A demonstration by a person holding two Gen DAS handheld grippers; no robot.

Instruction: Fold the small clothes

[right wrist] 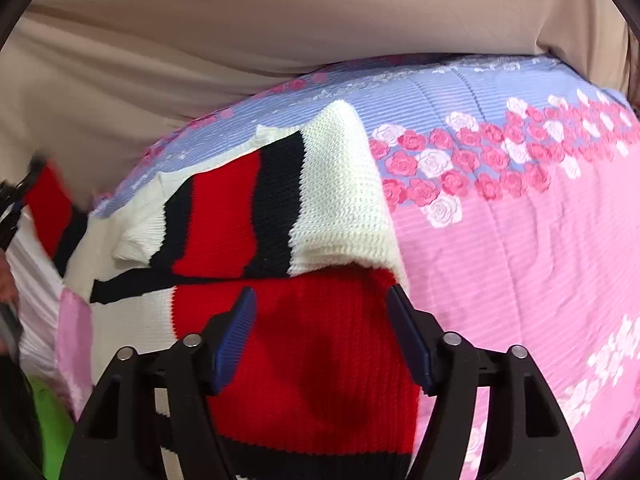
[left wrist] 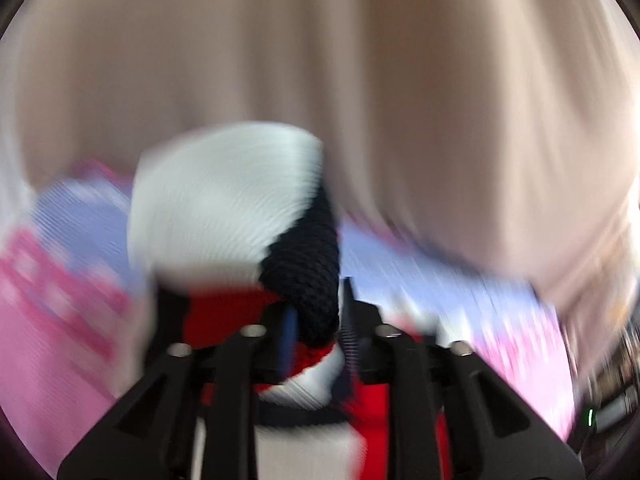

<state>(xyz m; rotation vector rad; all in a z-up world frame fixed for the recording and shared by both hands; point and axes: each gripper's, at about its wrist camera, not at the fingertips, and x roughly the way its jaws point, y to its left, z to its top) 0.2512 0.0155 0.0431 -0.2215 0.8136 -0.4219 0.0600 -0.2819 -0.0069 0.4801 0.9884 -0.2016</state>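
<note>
Now left gripper (left wrist: 316,320) clamped on striped knit sweater (right wrist: 304,344), right gripper (right wrist: 324,336) agape at six o'clock over it.

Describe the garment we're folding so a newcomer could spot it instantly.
Find the pink and lilac rose-print bedspread in front of the beige sheet. On its near left lies the knit sweater, one part pinched in the left gripper. Its bold red, black and white stripes appear nowhere else.
</note>
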